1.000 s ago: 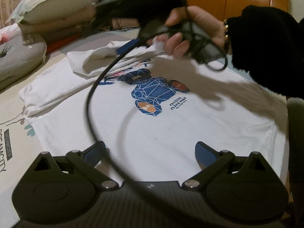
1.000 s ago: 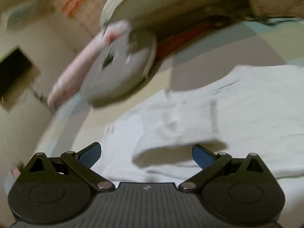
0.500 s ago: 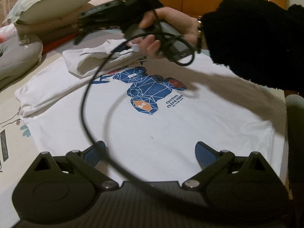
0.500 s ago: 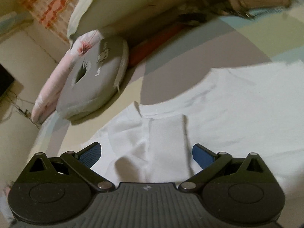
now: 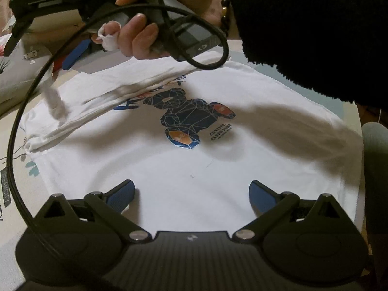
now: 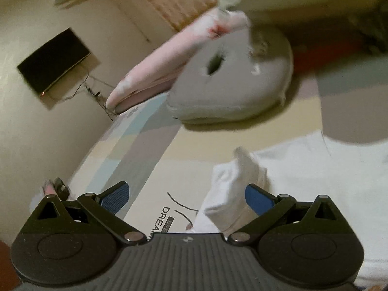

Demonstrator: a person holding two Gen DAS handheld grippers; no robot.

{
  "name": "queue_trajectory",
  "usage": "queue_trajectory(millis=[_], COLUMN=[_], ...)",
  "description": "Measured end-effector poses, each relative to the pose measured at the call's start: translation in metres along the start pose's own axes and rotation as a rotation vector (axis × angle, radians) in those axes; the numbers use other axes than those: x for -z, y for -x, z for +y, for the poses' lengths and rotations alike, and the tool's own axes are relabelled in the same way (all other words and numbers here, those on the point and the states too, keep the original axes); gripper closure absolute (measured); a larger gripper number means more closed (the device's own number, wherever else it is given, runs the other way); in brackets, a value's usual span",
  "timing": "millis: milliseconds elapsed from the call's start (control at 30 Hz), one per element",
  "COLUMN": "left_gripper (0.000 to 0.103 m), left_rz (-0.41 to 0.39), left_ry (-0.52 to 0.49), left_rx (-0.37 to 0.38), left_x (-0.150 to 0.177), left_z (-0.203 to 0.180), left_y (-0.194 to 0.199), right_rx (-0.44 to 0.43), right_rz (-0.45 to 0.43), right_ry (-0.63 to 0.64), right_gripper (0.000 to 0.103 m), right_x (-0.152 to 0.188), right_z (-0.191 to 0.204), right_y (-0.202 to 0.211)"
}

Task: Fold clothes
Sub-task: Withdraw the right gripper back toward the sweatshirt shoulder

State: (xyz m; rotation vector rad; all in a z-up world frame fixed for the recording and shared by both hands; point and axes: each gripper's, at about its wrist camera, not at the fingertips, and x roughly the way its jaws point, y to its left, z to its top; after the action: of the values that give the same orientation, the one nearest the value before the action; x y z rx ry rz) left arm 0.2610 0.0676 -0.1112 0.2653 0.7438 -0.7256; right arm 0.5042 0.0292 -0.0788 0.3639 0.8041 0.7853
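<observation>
Printed bedsheet (image 6: 150,169) carries white T-shirt (image 5: 194,169), grey cushion (image 6: 232,89), apparently.

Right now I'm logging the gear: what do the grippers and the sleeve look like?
Both the left gripper and the right gripper are black, with ribbed bodies and blue fingertip pads. A black cable loops across. The sleeve is fuzzy black; a beaded bracelet shows.

The left wrist view looks low across the shirt (image 5: 218,169) toward the headboard; the right wrist view faces the pillows (image 6: 230,84), close above the same shirt's sleeve (image 6: 242,181).
</observation>
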Motion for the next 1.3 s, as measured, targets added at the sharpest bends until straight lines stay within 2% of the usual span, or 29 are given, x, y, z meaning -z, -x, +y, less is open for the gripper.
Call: queue_trajectory(millis=[133, 233, 333, 467, 600, 667, 833, 967, 1167, 1200, 1300], left_gripper=[0.003, 0.003, 0.003, 0.003, 0.003, 0.003, 0.003, 0.003, 0.003, 0.003, 0.003], left_rz=[-0.008, -0.007, -0.001, 0.003, -0.001, -0.004, -0.003, -0.007, -0.017, -0.016, -0.007], left_ry=[-0.004, -0.006, -0.015, -0.031, -0.048, -0.058, -0.055, -0.031, 0.028, 0.036, 0.052], left_rx=[0.006, 0.008, 0.011, 0.025, 0.048, 0.061, 0.057, 0.037, -0.007, -0.015, -0.034], left_x=[-0.001, -0.001, 0.0, 0.0, 0.0, 0.001, 0.002, 0.001, 0.0, 0.0, 0.001], left_z=[-0.002, -0.002, -0.004, -0.008, -0.012, -0.013, -0.012, -0.005, 0.007, 0.009, 0.013], left_y=[0.001, 0.0, -0.001, -0.003, -0.003, -0.002, -0.003, -0.003, -0.002, -0.003, -0.005], right_rx=[0.037, 0.107, 0.263, 0.53, 0.728, 0.795, 0.802, 0.774, 0.719, 0.723, 0.745], right_rz=[-0.004, -0.022, -0.06, -0.126, -0.209, -0.234, -0.214, -0.144, -0.041, -0.045, -0.065], right_ry=[-0.02, -0.02, 0.029, 0.053, 0.019, 0.0, -0.014, 0.045, 0.119, 0.116, 0.104], right_gripper=[0.0, 0.0, 0.0, 0.0, 0.0, 0.0, 0.001, 0.011, 0.027, 0.032, 0.035], right_x=[0.002, 0.006, 0.008, 0.008, 0.008, 0.008, 0.017, 0.032, 0.059, 0.061, 0.067], right_z=[-0.007, -0.017, -0.028, -0.055, -0.089, -0.104, -0.128, -0.13, -0.127, -0.129, -0.133], right_y=[0.008, 0.017, 0.031, 0.058, 0.093, 0.11, 0.15, 0.17, 0.165, 0.169, 0.184])
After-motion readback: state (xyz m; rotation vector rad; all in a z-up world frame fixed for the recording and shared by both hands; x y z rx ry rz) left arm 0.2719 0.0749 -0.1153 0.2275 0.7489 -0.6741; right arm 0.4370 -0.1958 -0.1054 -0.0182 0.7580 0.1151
